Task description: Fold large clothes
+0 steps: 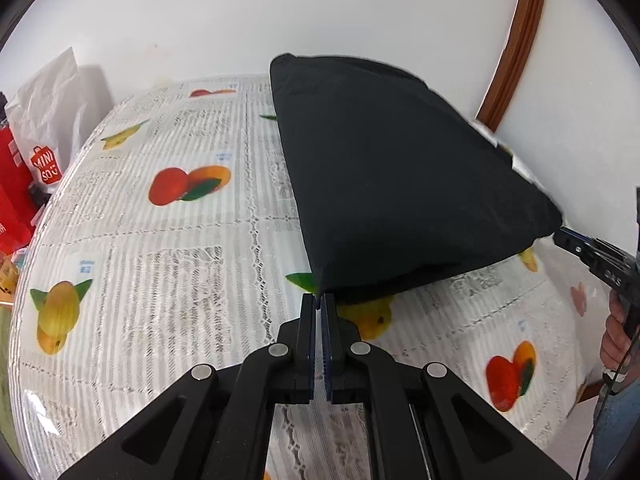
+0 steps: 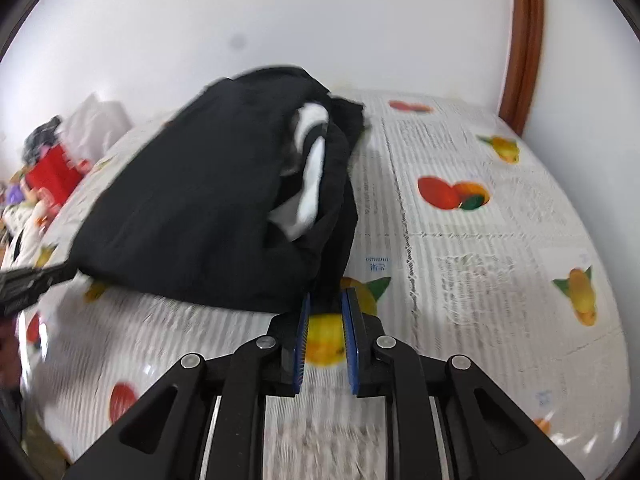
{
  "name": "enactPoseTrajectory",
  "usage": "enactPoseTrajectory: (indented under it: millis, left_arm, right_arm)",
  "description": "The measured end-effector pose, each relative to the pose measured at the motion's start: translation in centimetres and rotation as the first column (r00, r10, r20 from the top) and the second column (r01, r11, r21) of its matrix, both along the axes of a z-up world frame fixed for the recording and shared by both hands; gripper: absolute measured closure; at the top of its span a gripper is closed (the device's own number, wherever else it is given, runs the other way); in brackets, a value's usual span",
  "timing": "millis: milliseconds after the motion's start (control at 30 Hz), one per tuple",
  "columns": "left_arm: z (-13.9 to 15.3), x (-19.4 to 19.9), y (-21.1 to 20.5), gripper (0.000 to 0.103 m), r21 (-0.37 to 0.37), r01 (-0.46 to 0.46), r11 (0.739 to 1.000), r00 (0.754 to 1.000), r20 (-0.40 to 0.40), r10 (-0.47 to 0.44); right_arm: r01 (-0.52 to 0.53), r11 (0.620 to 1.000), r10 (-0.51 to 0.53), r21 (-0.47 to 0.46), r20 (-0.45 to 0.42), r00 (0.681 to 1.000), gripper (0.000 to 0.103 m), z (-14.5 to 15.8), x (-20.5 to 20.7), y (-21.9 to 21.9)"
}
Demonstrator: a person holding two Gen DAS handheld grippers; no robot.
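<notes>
A black garment (image 1: 396,168) with white parts hangs stretched between my two grippers above the table; its far end rests on the cloth. My left gripper (image 1: 319,304) is shut on its near corner. In the right wrist view the garment (image 2: 208,208) shows a white print inside the fold. My right gripper (image 2: 326,300) pinches the other corner with a thick bunch of cloth between its blue pads (image 2: 352,320). It also shows in the left wrist view (image 1: 576,244) at the right, and the left gripper shows in the right wrist view (image 2: 36,280) at the left.
The round table (image 1: 160,260) wears a white lace cloth with fruit prints under clear plastic. A white Miniso bag (image 1: 48,120) and red boxes (image 1: 12,184) stand at the left edge. A brown wooden frame (image 1: 516,40) runs along the wall at right.
</notes>
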State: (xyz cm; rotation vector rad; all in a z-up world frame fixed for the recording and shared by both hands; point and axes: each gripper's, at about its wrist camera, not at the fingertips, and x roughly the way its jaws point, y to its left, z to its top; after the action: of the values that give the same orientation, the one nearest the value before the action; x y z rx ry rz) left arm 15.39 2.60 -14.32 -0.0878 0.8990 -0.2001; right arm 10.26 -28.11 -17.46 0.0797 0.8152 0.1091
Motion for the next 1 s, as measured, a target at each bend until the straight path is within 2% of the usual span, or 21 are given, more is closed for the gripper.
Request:
enactPoseTrajectory:
  millis: [33, 100, 167, 267, 367, 500, 567, 867, 933, 1000]
  left_arm:
    - [0.3, -0.1, 0.1, 0.098, -0.004, -0.003, 1.000, 1.000, 0.007, 0.004]
    - [0.9, 0.0, 0.1, 0.087, -0.005, -0.012, 1.000, 1.000, 0.018, 0.012]
    - [1.2, 0.8, -0.1, 0.081, -0.003, -0.015, 1.000, 0.999, 0.028, 0.015]
    - [1.5, 2.2, -0.9, 0.081, 0.002, -0.002, 1.000, 0.999, 0.034, 0.002]
    - [1.2, 3.4, -1.6, 0.081, 0.005, 0.009, 1.000, 1.000, 0.025, -0.009]
    - [0.5, 4.2, -2.1, 0.081, 0.018, 0.017, 1.000, 1.000, 0.005, -0.017]
    - [0.3, 4.3, -2.3, 0.081, 0.022, 0.017, 1.000, 1.000, 0.004, -0.017]
    - [0.9, 3.3, -1.6, 0.081, 0.001, -0.021, 1.000, 1.000, -0.017, 0.021]
    - [1.3, 2.6, -1.4, 0.077, 0.007, -0.031, 1.000, 0.999, -0.013, 0.031]
    - [1.9, 1.7, -1.2, 0.067, 0.007, -0.042, 0.999, 0.999, 0.000, 0.042]
  right_arm:
    - [-0.006, 1.000, 0.006, 0.004, 0.024, 1.000, 0.080, 0.6, -0.5, 0.0]
    - [-0.022, 0.999, 0.020, 0.026, 0.073, 0.997, 0.077, 1.7, -1.3, 0.1]
    - [-0.034, 0.999, 0.029, 0.042, 0.116, 0.993, 0.077, 2.5, -1.4, 0.6]
    - [-0.023, 0.998, 0.015, 0.057, 0.136, 0.991, 0.077, 2.7, -0.1, 1.3]
    - [0.023, 0.999, -0.027, 0.048, 0.098, 0.995, 0.077, 1.6, 1.6, 1.6]
    - [0.047, 0.996, -0.051, 0.082, 0.047, 0.998, 0.077, 0.0, 2.2, 0.9]
    - [0.052, 0.997, -0.053, 0.052, 0.030, 0.998, 0.077, -0.4, 2.2, 1.1]
    - [0.092, 0.995, -0.092, 0.030, -0.018, 0.996, 0.076, 0.4, 1.9, 1.4]
    - [0.105, 0.994, -0.105, 0.016, -0.032, 0.994, 0.076, 0.8, 1.3, 1.6]
    - [0.123, 0.992, -0.123, 0.010, -0.039, 0.992, 0.076, 1.4, 0.5, 1.8]
